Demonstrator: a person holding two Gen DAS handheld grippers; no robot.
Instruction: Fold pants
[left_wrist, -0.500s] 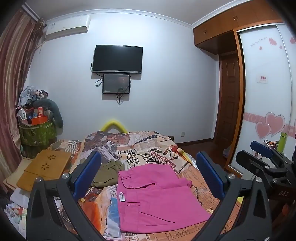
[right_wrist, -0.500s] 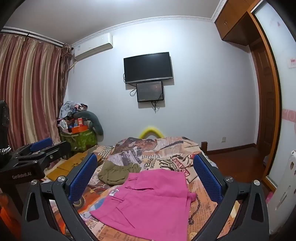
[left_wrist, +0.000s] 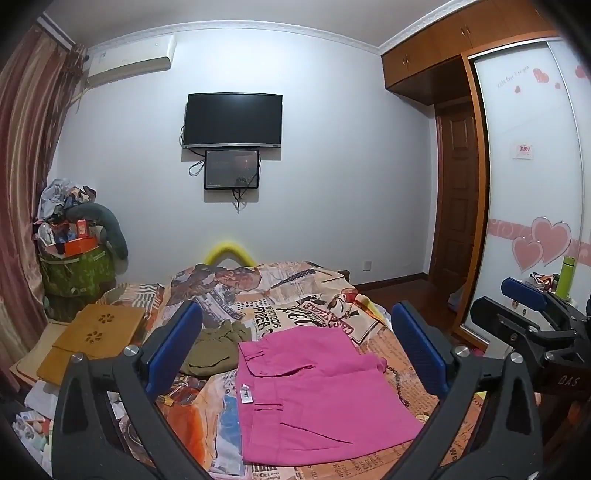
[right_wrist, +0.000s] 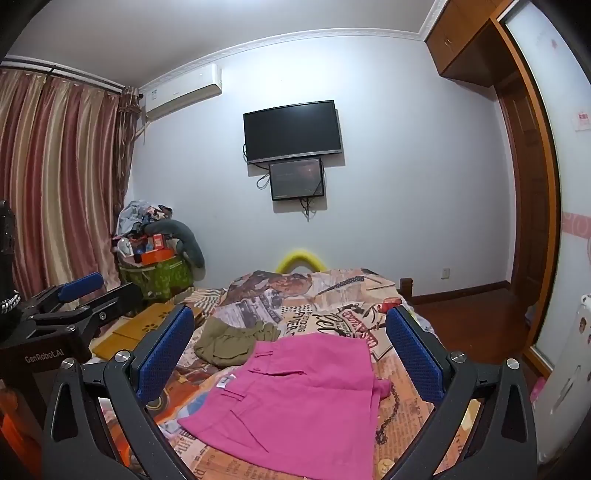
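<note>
One pair of pink pants (left_wrist: 317, 398) lies folded at lower center on the bed (left_wrist: 295, 295), one olive garment (left_wrist: 214, 350) just beside it. Two hand-held grippers, left (left_wrist: 295, 354) and right (right_wrist: 291, 354), hover open and empty above.

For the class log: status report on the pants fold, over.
Left gripper and right gripper open, holding nothing, above the bed. Pink pants lie folded flat. Olive garment beside them, apart. Nothing in the way.
</note>
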